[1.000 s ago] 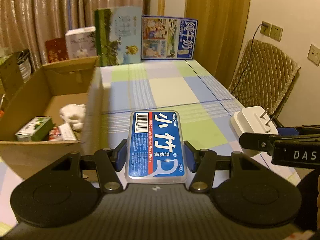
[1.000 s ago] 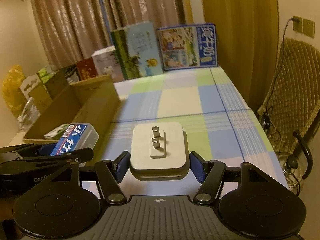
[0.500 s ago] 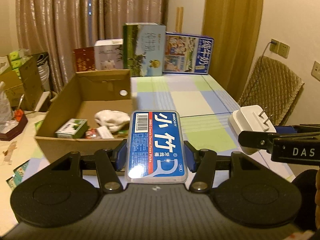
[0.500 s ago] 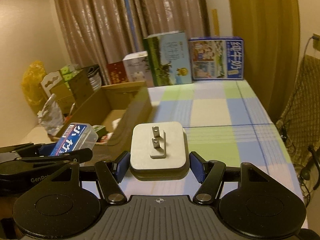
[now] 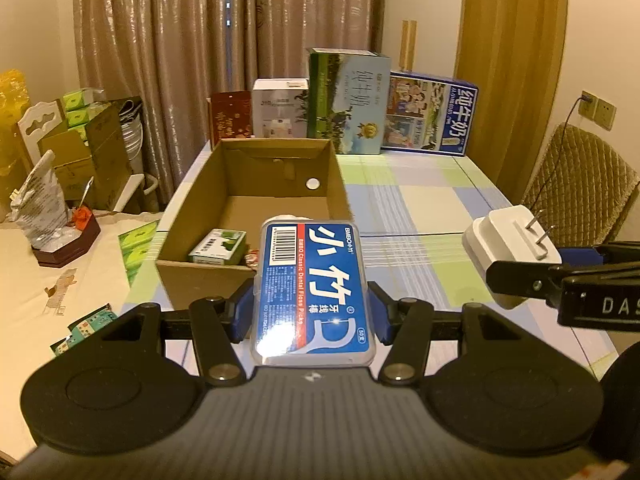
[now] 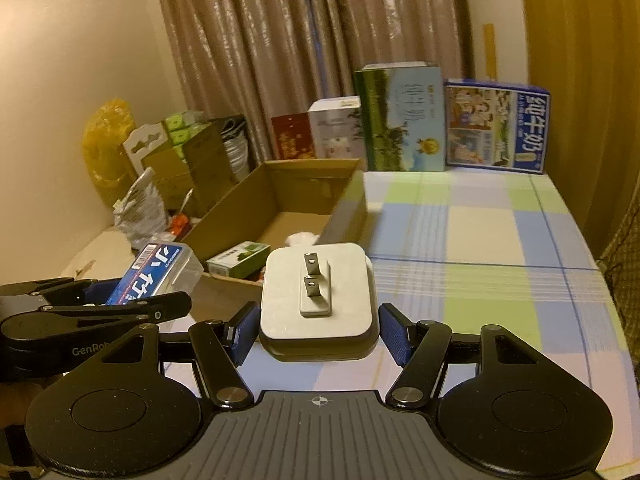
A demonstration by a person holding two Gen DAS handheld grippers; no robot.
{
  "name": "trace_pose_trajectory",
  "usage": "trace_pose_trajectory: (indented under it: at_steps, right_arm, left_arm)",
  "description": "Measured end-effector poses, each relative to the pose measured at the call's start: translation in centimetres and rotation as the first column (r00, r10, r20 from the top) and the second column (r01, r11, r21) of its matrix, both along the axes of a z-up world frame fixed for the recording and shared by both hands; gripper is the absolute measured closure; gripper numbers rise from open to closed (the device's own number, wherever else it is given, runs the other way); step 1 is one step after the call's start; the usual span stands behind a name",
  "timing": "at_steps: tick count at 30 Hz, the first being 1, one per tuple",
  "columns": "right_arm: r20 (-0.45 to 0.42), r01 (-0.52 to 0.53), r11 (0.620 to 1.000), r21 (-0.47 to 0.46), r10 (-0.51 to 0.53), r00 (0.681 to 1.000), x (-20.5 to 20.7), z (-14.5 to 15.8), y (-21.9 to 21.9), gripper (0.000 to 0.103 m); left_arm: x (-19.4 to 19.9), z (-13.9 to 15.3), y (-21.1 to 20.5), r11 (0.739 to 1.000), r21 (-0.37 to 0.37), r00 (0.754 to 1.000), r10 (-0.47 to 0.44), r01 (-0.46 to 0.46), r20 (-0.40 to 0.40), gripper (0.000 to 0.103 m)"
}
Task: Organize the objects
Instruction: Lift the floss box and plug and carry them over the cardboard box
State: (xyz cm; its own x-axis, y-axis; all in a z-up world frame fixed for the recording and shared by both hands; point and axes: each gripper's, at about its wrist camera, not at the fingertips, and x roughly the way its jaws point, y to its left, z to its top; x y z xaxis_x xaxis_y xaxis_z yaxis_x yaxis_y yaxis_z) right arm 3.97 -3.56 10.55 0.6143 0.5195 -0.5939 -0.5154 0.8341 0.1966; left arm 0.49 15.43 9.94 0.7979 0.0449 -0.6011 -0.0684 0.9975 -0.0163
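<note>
Far left, off the desk: stacked brown cartons (image 5: pixel 86 152) with green packs on top, a crinkled foil bag (image 5: pixel 38 208).

Open brown cardboard box (image 5: pixel 332 184) on the left part of the checked blue, green and cream desk (image 5: pixel 420 208); inside, a small green-and-white carton (image 5: pixel 218 246) near the front wall, something white (image 6: pixel 302 238) further back, partly hidden.

Left tongs (image 5: pixel 310 308) clamped on a clear rectangular plastic case with a blue dental floss pick label (image 5: pixel 312 284), blue pads pressing its two long sides, case held above the box's near wall, barcode end pointing away.

Right tongs (image 6: pixel 316 330) gripping a white square power adapter with two metal prongs (image 6: pixel 316 292), blue pads against its sides, prongs facing up, held above the desk just right of the box's near corner. Both tongs side by side, close together, each visible at the edge of the other's view.

Along the desk's far edge, upright against the curtain: a dark red box (image 5: pixel 230 120), a white box (image 5: pixel 280 108), a tall green-and-pale-blue milk carton (image 5: pixel 348 100), a blue milk carton with Chinese lettering (image 5: pixel 430 112).

Far right: a quilted tan chair back (image 5: pixel 576 184), wall sockets (image 5: pixel 598 110) above it.
</note>
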Motion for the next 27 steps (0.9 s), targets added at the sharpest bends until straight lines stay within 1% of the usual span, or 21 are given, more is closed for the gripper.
trace_pose_trajectory:
  at_steps: [9,19,27]
  right_arm:
    - [0.002,-0.046,0.999,-0.007,0.046,0.999,-0.1,-0.2,2.5,0.041]
    - [0.015,-0.077,0.997,-0.011,0.077,0.997,0.4,0.1,4.5,0.041]
    - [0.011,-0.092,0.996,-0.016,0.092,0.996,0.4,-0.4,5.3,0.041]
  left_arm:
    - [-0.5,0.3,2.3,0.999,0.006,0.999,0.04,-0.04,-0.001,0.051]
    - [-0.9,0.3,3.4,0.999,0.005,0.999,0.054,-0.054,-0.001,0.051]
    - [-1.0,0.3,4.0,0.998,0.005,0.998,0.059,-0.059,-0.003,0.051]
